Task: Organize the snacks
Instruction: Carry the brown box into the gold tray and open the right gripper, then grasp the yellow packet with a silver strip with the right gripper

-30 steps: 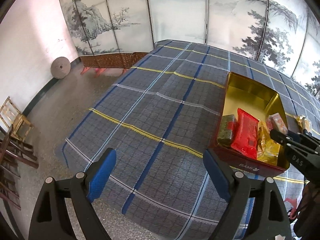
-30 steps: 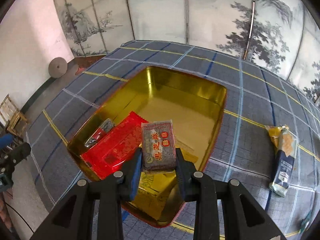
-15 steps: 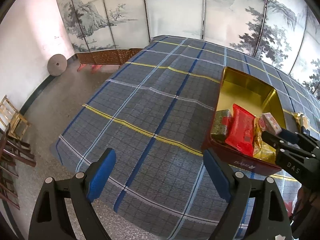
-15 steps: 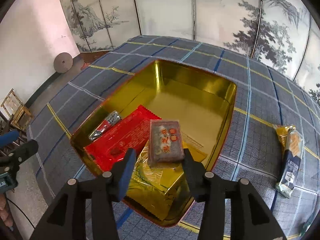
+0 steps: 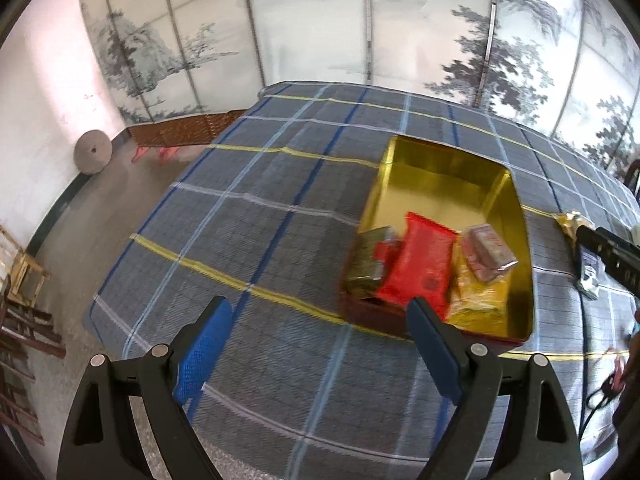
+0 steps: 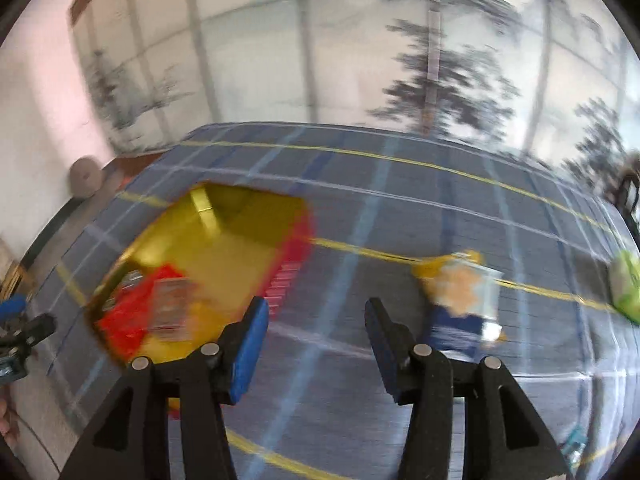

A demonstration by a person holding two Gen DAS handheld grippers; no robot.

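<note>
Left wrist view, tin (image 5: 516,216): one, holding four snack packets.
Worktop (image 5: 248,240): two packets outside the tin.
Left claw (image 5: 316,344): spread wide, empty.
Right claw (image 6: 316,336): spread, empty.

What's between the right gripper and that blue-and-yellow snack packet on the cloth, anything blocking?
Nothing visible. The right gripper is open and empty, and only bare plaid tablecloth lies between it and the blue-and-yellow packet, which sits alone to its right. The gold tin is off to the left. The view is motion-blurred.
</note>
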